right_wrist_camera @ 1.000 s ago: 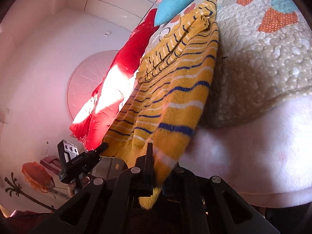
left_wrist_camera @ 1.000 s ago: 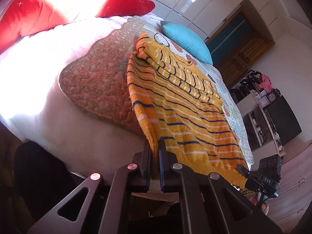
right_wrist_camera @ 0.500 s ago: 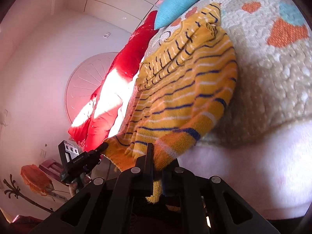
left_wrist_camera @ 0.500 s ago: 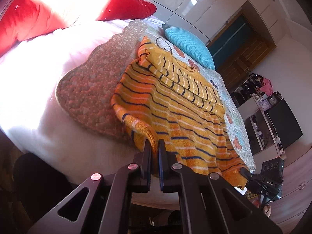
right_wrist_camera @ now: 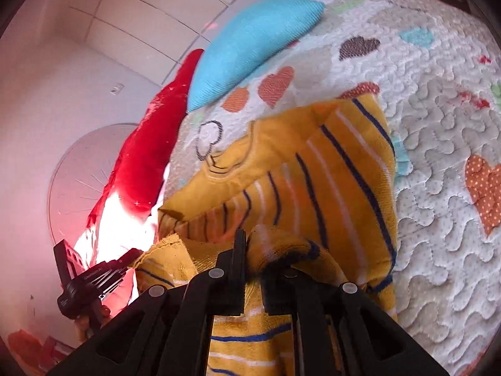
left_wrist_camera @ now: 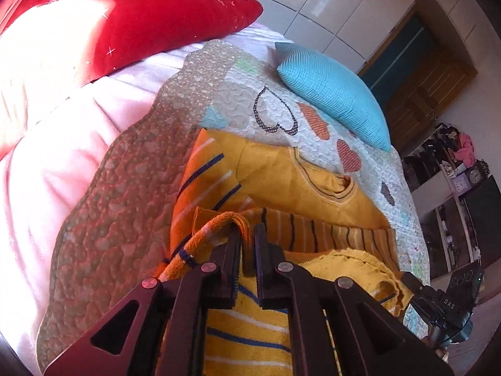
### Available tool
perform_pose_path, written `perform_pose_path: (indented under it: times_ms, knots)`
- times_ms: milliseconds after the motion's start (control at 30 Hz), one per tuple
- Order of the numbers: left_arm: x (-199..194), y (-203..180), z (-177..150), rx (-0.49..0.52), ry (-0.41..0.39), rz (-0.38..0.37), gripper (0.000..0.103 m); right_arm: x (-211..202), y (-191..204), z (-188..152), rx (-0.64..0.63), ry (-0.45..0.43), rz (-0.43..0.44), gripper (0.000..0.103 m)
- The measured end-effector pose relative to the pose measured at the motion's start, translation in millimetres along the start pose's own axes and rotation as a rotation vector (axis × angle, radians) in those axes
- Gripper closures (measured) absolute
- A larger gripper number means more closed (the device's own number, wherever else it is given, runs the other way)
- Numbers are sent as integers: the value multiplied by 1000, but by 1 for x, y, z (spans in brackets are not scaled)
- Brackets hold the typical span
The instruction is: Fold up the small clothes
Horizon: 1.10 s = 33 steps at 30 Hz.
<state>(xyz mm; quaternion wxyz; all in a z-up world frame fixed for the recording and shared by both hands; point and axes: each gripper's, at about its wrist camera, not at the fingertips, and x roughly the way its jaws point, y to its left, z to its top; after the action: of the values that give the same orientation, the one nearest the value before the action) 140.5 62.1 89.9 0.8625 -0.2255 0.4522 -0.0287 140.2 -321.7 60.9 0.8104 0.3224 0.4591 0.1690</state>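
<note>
A yellow sweater (left_wrist_camera: 281,181) with navy and white stripes lies on the heart-patterned quilt (left_wrist_camera: 125,188), its collar toward the blue cushion. Its lower part is doubled over the upper part. My left gripper (left_wrist_camera: 247,235) is shut on the hem's left corner, low over the chest of the sweater. In the right wrist view the sweater (right_wrist_camera: 328,169) bunches over my right gripper (right_wrist_camera: 253,244). That gripper's jaws are opening, and the hem's right corner still sits pinched between them, draped over the right finger.
A blue cushion (left_wrist_camera: 332,94) lies just past the collar and a red pillow (left_wrist_camera: 141,15) at the head of the bed. Pink bedding (left_wrist_camera: 47,156) borders the quilt (right_wrist_camera: 438,125). Shelves and a dark cabinet (left_wrist_camera: 454,188) stand beyond the bed's far side.
Both grippers have carried the hem from the bed's edge up over the sweater toward the collar. The lower half now lies folded over the sleeves and chest.
</note>
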Motion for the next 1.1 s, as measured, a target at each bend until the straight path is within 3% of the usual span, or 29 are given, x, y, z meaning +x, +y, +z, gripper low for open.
perform_pose_path:
  times_ms: [67, 100, 200, 267, 367, 500, 667, 833, 967, 1100]
  knots:
    - [2, 4, 0, -29, 8, -20, 94, 9, -16, 7, 54, 1, 4, 89]
    - [-1, 4, 0, -22, 6, -43, 87, 11, -22, 9, 78, -1, 23, 87]
    - [-22, 4, -5, 25, -48, -48, 50, 6, -30, 19, 120, -32, 51, 74]
    - [-38, 8, -5, 30, -85, -51, 43, 2, -34, 28, 156, -55, 77, 68]
    - [-56, 14, -9, 25, -100, -55, 38, -12, -33, 35, 175, -122, 5, 31]
    - [-70, 19, -31, 69, -137, 22, 29, -36, -19, 33, 86, -141, -33, 30]
    - [-55, 37, -67, 91, -111, 88, 28, -54, 9, 4, -92, -111, -129, 30]
    - [-37, 55, -94, 65, -140, 161, 28, -44, 33, -28, -224, -56, -182, 30]
    - [-22, 68, -107, 40, -146, 175, 28, -22, 69, -47, -314, -16, -177, 30]
    - [-21, 82, -110, 2, -169, 105, 28, 21, 117, -63, -408, 57, -147, 30]
